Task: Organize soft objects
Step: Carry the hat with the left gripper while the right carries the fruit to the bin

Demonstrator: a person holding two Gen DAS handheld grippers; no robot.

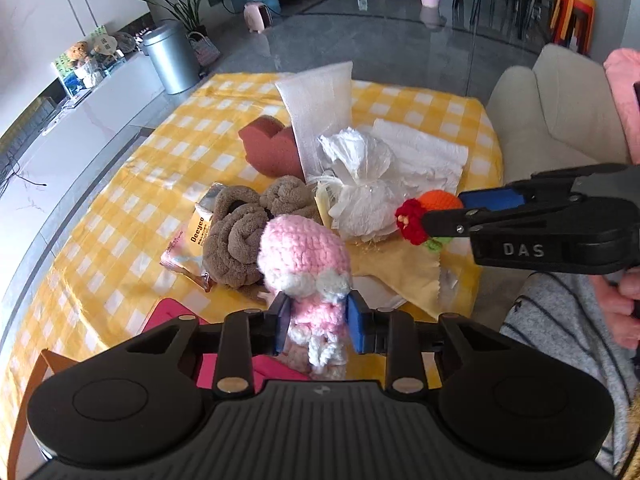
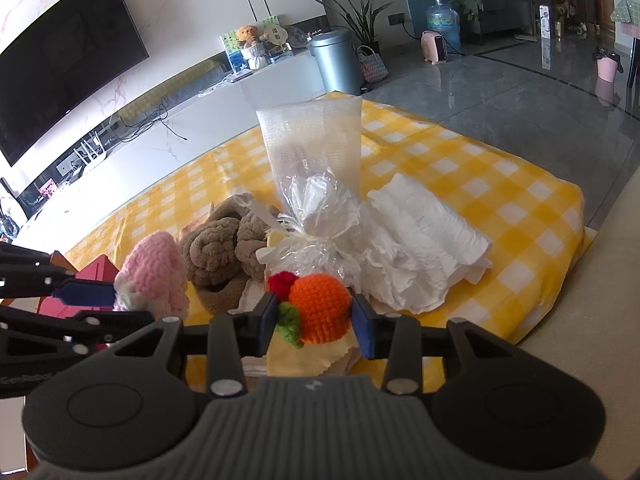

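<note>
A yellow-and-white checked cloth (image 1: 424, 104) covers the table, and a heap of soft things crowds its middle: a brown knotted towel (image 1: 248, 224) lies over a snack packet (image 1: 192, 240), a dark red sponge (image 1: 268, 148) sits behind it on the far side, and a tall sheet of white foam wrap (image 1: 316, 100) stands up at the back. To the right of the towel a tied clear plastic bag (image 1: 360, 184) rests against crumpled white paper (image 1: 424, 152), with a pale yellow cloth (image 1: 404, 272) spread on the near side. A magenta box (image 1: 172, 312) sits at the near left edge, just below the left gripper (image 1: 320, 322). That gripper grips a pink crocheted doll (image 1: 308, 256) at its narrow waist, blue pads pressed in on both sides, the doll's head rising clear above the towel. The right gripper (image 2: 314, 314) is clamped on an orange crocheted fruit (image 2: 320, 308) with a red flower and green leaf, held above the yellow cloth just in front of the plastic bag. The two grippers hang close together, the doll to the left of the fruit.
</note>
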